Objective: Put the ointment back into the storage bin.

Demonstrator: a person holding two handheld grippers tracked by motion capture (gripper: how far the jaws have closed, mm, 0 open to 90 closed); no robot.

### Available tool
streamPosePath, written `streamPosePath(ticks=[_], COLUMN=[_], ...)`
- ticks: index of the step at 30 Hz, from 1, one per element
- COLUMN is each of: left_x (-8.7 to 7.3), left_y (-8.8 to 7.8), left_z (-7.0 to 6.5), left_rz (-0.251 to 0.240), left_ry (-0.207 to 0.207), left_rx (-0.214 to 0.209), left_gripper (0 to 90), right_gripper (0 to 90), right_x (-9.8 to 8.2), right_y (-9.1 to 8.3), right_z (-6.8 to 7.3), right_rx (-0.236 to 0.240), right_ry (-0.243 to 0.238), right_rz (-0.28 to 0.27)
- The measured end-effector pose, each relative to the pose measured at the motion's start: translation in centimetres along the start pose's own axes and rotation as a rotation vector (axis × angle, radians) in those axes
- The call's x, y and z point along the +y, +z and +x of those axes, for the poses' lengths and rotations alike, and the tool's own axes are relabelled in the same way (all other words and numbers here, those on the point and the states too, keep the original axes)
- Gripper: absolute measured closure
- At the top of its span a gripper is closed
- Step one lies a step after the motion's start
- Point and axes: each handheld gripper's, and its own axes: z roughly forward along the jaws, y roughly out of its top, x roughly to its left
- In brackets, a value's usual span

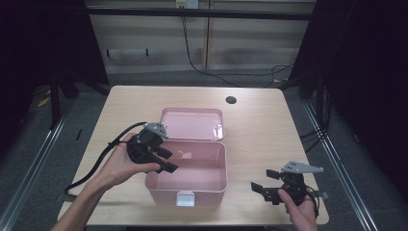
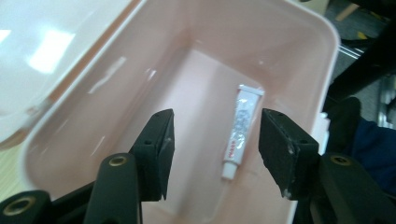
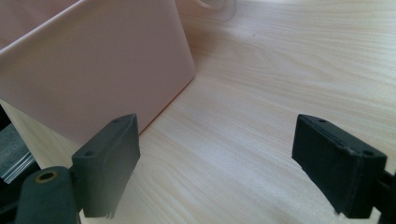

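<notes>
A pink plastic box (image 1: pixel 224 166) stands open on the wooden table, its lid (image 1: pixel 192 124) folded back behind it. In the left gripper view a small white tube (image 2: pixel 240 135) lies on the floor of the box (image 2: pixel 280 42), unheld. My left gripper (image 1: pixel 167 160) hovers over the box's left rim, pointing down into it. Its jaws (image 2: pixel 218 119) are open and empty, with the tube below and between them. My right gripper (image 1: pixel 263 180) rests low near the table's front right, open and empty (image 3: pixel 219 135), beside the box's outer wall (image 3: pixel 93 70).
The light wooden table (image 1: pixel 260 130) has a dark round hole (image 1: pixel 231 100) near its far edge. A black cable (image 1: pixel 103 156) trails from the left gripper off the table's left side. Bare tabletop lies to the right of the box.
</notes>
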Motion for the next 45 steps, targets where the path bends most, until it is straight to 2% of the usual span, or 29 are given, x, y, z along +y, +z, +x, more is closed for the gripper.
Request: streamPosePath(ticks=[2,7,8,10,11,12,13,14,16,18,21,24,25,26,30,31,32,38,41,42,44,45], left_x=[-0.4,-2.1,-2.6,-3.4,-4.2,-4.2,-4.7,-5.0,-5.8,-6.6,-8.2,-8.7,-9.0,-9.3,-10.6,-11.2,-11.2,-13.2,-14.1,-14.1,-14.4,-14.6], left_y=[-0.6,-2.4,-2.6,-3.1,-3.5,-3.5,-3.7,-3.7,-3.7,-3.5,-3.4,-3.3,-3.3,-3.3,-2.7,-2.3,-2.3,-1.0,-0.2,-0.2,0.2,0.3], left_z=[0.3,1.0,1.0,1.3,1.6,1.6,1.7,1.8,2.0,2.1,2.3,2.4,2.4,2.4,2.4,2.6,2.6,3.0,3.2,3.2,3.2,3.3], left_rz=[-0.002,-0.063,-0.104,-0.147,-0.183,-0.183,-0.199,-0.194,-0.198,-0.166,-0.185,-0.177,-0.177,-0.17,-0.172,-0.182,-0.182,-0.161,-0.144,-0.144,-0.13,-0.133], left_ry=[-0.001,-0.033,-0.071,-0.077,-0.097,-0.097,-0.105,-0.112,-0.126,-0.136,-0.162,-0.161,-0.163,-0.155,-0.156,-0.172,-0.172,-0.209,-0.246,-0.246,-0.262,-0.265], left_rx=[0.002,0.047,0.05,0.058,0.073,0.073,0.096,0.085,0.092,0.085,0.099,0.099,0.106,0.111,0.138,0.139,0.139,0.144,0.164,0.164,0.197,0.187], left_gripper=[43.5,38.5,38.5,37.0,36.2,36.2,36.2,36.0,35.6,34.8,36.1,36.2,36.2,41.2,41.0,41.0,41.0,39.6,37.5,37.4,37.4,37.4], right_gripper=[14.4,14.4,14.4,14.3,14.3,14.3,14.3,14.3,14.3,14.3,14.3,14.3,14.3,14.3,14.3,14.3,14.3,14.3,14.3,14.3,14.3,14.2], right_x=[0.0,-0.1,-0.1,-0.1,-0.1,-0.1,-0.1,-0.1,-0.1,-0.1,-0.2,-0.2,-0.2,-0.2,-0.2,-0.2,-0.2,-0.2,-0.3,-0.3,-0.3,-0.4], right_y=[-0.1,-0.2,-0.1,-0.1,-0.1,-0.1,-0.1,0.0,0.0,0.0,0.2,0.2,0.2,0.2,0.2,0.2,0.2,0.5,0.6,0.6,0.6,0.7], right_z=[-0.1,-0.1,-0.1,-0.1,-0.2,-0.2,-0.2,-0.2,-0.2,-0.1,-0.2,-0.2,-0.2,-0.2,-0.2,-0.2,-0.2,0.0,0.0,0.0,0.0,0.0], right_rx=[-0.006,-0.014,-0.014,-0.015,-0.014,-0.014,-0.015,-0.018,-0.016,-0.017,-0.022,-0.023,-0.023,-0.024,-0.025,-0.023,-0.023,-0.014,-0.018,-0.018,-0.018,-0.021], right_ry=[0.0,0.002,0.003,0.004,0.002,0.002,0.004,0.005,0.008,0.011,0.01,0.01,0.008,0.011,0.013,0.012,0.012,0.003,0.007,0.007,0.009,0.015], right_rz=[-0.004,-0.002,-0.001,-0.001,-0.003,-0.003,-0.001,-0.001,-0.001,0.001,0.02,0.018,0.018,0.018,0.02,0.022,0.022,0.031,0.033,0.033,0.04,0.044])
